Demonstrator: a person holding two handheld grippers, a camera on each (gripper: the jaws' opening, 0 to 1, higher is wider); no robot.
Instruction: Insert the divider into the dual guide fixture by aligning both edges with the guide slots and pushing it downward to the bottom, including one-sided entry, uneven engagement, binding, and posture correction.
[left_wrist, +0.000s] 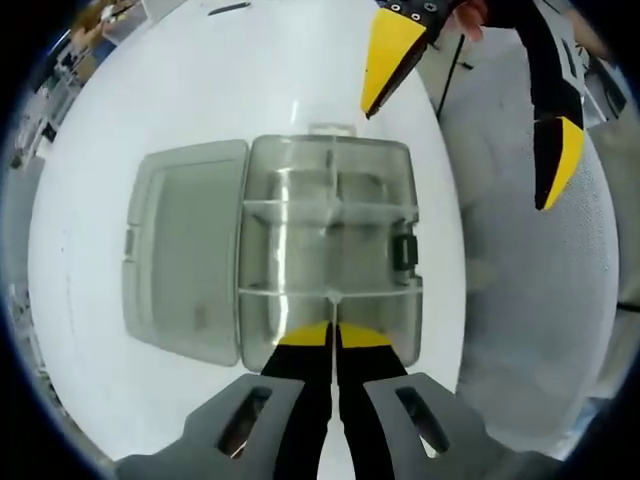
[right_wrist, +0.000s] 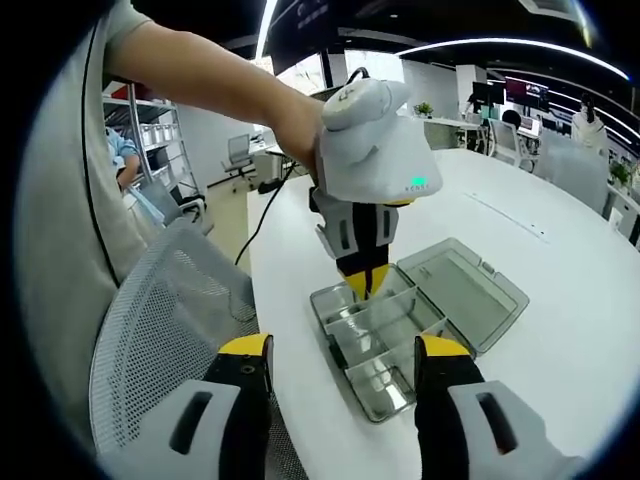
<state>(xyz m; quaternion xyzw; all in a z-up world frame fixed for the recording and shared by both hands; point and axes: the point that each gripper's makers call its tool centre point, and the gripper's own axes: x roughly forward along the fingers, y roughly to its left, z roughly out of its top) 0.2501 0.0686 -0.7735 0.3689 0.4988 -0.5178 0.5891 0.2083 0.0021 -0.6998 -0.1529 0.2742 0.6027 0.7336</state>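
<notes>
Over the clear fixture, left claw pinches the divider; right claw apart; no legible writing.

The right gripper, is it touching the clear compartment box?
Apart. The left gripper view shows the right gripper open and held off the clear compartment box, with bare white table between them.

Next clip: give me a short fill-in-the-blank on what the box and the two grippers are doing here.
1. The lid of the clear organizer box lies ____ flat on the white table.
2. The left gripper has its jaws ____ at the box's near divider.
3. The right gripper has its jaws ____, clear of the box.
4. A ____ mesh chair stands at the table edge.

Missing words: open; shut; open; grey
</notes>
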